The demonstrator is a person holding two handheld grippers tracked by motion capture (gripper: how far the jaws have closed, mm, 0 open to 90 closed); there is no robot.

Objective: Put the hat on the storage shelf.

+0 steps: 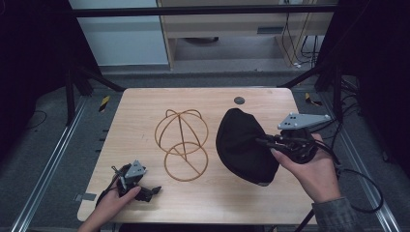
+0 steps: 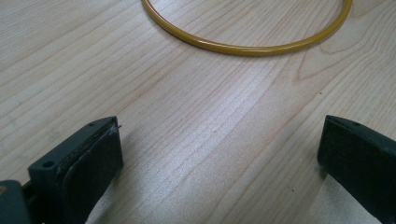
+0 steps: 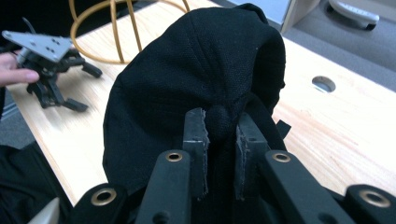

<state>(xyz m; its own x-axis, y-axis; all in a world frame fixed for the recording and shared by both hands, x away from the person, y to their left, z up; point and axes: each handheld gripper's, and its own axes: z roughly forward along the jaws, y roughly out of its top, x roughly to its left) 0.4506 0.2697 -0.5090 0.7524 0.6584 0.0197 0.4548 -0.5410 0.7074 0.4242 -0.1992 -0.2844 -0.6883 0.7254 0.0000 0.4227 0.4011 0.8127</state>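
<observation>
Landmark: the gold wire hat stand point(image 1: 182, 145), lying on the wooden table point(image 1: 145, 106) near its middle. Dome-shaped wire cage with a ring base; the ring base points toward the person's side of the table.

Black cap point(image 1: 244, 145): just to the right of the stand in the high view, close beside it, whether touching cannot be told. It hangs lifted and bunched, crown fabric pulled toward the right gripper point(image 1: 265, 141). In the right gripper view the cap point(image 3: 196, 79) bulges up ahead of the jaws, and the stand point(image 3: 112, 28) shows beyond it at upper left.

Right gripper point(image 3: 219, 140): jaws clamped together on a fold of the cap's fabric; a small knob of cloth is squeezed between the two pads. The right hand point(image 1: 314, 169) holds it well to the right of the stand.

Left gripper point(image 1: 142, 191): down at the table surface, near the stand's ring base, to its left and toward the person. Left hand point(image 1: 113, 203) wraps the body. In the left gripper view the jaws stand wide apart, nothing between them but bare wood; an arc of the stand's ring point(image 2: 247, 44) lies ahead of them, not touched.

A small round grey grommet point(image 1: 239, 100) sits in the table beyond the cap, far right of the stand.
</observation>
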